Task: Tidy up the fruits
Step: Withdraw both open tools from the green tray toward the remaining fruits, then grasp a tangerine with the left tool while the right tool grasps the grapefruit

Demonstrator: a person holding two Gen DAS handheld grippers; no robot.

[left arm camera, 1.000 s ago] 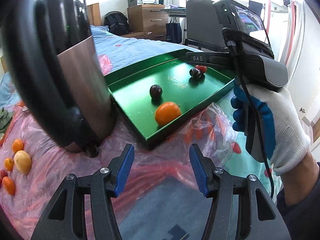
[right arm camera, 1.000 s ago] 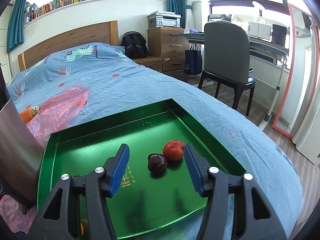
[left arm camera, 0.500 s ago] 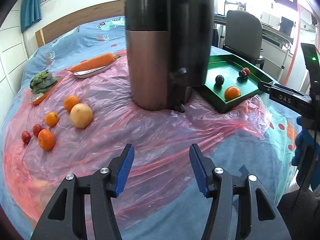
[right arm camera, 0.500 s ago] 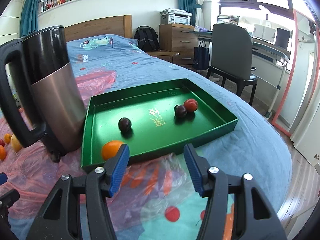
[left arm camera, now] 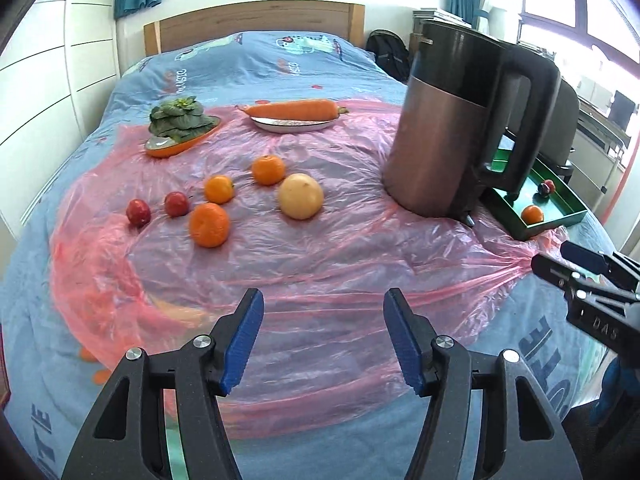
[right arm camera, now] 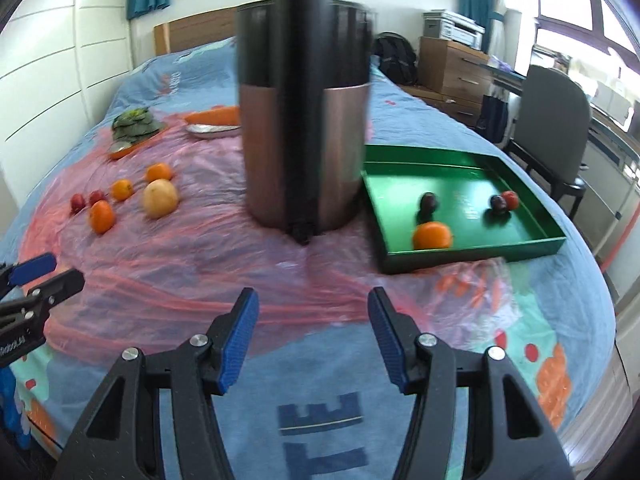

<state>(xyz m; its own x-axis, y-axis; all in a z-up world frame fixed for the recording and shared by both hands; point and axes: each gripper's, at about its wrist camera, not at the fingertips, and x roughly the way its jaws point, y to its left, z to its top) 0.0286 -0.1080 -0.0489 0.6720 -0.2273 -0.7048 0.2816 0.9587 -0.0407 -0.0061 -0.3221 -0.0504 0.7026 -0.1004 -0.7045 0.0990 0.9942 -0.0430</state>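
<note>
Both of your grippers are empty and clear of everything, so the step in hand is the reach for the next fruit. Your left gripper (left arm camera: 323, 340) has its jaws spread with only pink plastic sheet (left arm camera: 320, 264) showing between them; they have just been opening a little wider. Your right gripper (right arm camera: 312, 340) is also spread, with nothing between its pads.

The loose fruits sit at centre left of the left wrist view: the pale round fruit (left arm camera: 301, 196), the large orange (left arm camera: 209, 225), two smaller oranges (left arm camera: 268, 169) (left arm camera: 218, 189) and two small red fruits (left arm camera: 177, 203) (left arm camera: 138, 212). The green tray (right arm camera: 480, 248) lies at the right of the right wrist view, already holding an orange (right arm camera: 432, 235), two dark fruits and a red one.

Go for the large orange or the pale fruit first; they look nearest to your left gripper. Open wide enough to straddle the fruit, come down over its middle, and close gently, since round fruit on slippery plastic will probably roll. Carry it around the kettle (left arm camera: 460, 128), which stands between the pile and the tray.

Both grippers tilt downward over the near edge of the bed, side by side, each showing at the edge of the other's view.
</note>
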